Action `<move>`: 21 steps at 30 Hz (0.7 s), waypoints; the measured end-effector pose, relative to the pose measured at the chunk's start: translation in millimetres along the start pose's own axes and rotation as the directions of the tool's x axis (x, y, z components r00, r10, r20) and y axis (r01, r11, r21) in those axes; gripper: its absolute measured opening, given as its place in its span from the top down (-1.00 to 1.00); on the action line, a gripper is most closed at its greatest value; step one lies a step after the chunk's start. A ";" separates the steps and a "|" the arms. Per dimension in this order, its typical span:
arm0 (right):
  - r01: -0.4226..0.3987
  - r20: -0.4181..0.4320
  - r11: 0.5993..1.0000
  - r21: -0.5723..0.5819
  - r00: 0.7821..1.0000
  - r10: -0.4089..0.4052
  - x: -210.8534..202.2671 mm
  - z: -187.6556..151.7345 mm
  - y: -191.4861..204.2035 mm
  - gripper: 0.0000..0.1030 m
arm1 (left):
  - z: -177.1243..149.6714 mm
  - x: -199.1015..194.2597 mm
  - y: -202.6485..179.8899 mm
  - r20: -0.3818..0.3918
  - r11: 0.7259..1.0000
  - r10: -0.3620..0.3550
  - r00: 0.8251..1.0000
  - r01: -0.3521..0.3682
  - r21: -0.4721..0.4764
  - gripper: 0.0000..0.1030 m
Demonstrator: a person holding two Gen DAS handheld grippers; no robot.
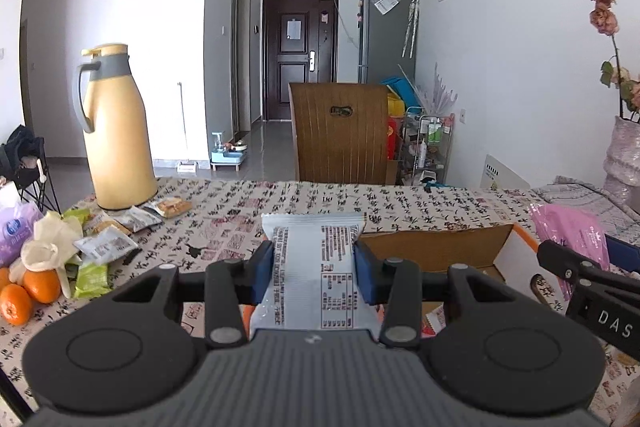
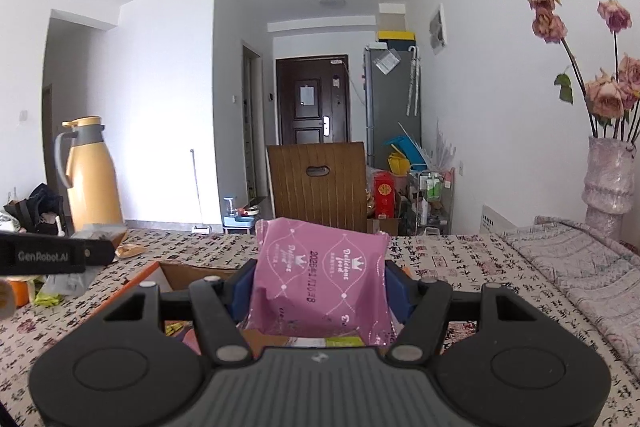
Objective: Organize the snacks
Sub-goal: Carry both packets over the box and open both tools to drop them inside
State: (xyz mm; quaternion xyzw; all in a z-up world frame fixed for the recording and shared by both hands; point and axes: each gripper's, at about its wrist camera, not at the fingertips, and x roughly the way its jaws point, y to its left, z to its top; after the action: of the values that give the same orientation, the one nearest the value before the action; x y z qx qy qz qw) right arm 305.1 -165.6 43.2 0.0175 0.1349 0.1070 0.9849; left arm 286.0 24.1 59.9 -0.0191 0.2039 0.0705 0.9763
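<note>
My left gripper (image 1: 314, 267) is shut on a white snack packet (image 1: 314, 267) with printed text, held above the near edge of an open cardboard box (image 1: 432, 247) with an orange rim. My right gripper (image 2: 320, 287) is shut on a pink snack packet (image 2: 320, 267), also over the cardboard box (image 2: 192, 273). In the left wrist view the pink packet (image 1: 568, 239) and the right gripper's black body show at the right edge. A pile of loose snack packets (image 1: 108, 239) lies on the table at the left.
A yellow thermos jug (image 1: 116, 131) stands at the table's far left. Oranges (image 1: 28, 295) and a purple tissue pack (image 1: 14, 231) lie near the left edge. A vase of dried roses (image 2: 608, 179) stands far right. A wooden chair back (image 1: 340, 131) rises behind the table.
</note>
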 end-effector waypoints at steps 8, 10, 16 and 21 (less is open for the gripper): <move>-0.016 -0.062 1.000 0.023 0.998 0.018 20.8 -19.0 -4.6 -0.25 | -14.5 25.9 9.8 -0.063 0.999 -0.030 0.998 0.028 -0.028 0.17; -0.025 -0.082 1.000 0.020 0.996 0.026 24.8 -23.3 -3.6 -0.25 | -16.6 27.5 9.8 -0.070 0.999 -0.038 0.997 0.036 -0.026 0.17; -0.031 -0.113 0.999 0.009 0.993 0.031 28.3 -31.6 0.2 -0.25 | -22.4 28.9 6.5 -0.081 0.999 -0.044 0.996 0.043 -0.019 0.13; -0.031 -0.116 0.999 0.019 0.993 0.033 28.5 -30.5 -2.3 -0.43 | -20.6 21.2 6.3 -0.050 0.999 -0.035 0.998 0.034 -0.023 -0.44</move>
State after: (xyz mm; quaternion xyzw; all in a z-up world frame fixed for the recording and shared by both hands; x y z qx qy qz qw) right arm 324.1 -161.5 6.2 0.0220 0.1929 0.1224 0.9733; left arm 296.2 31.7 32.5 -0.0353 0.2272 0.0556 0.9716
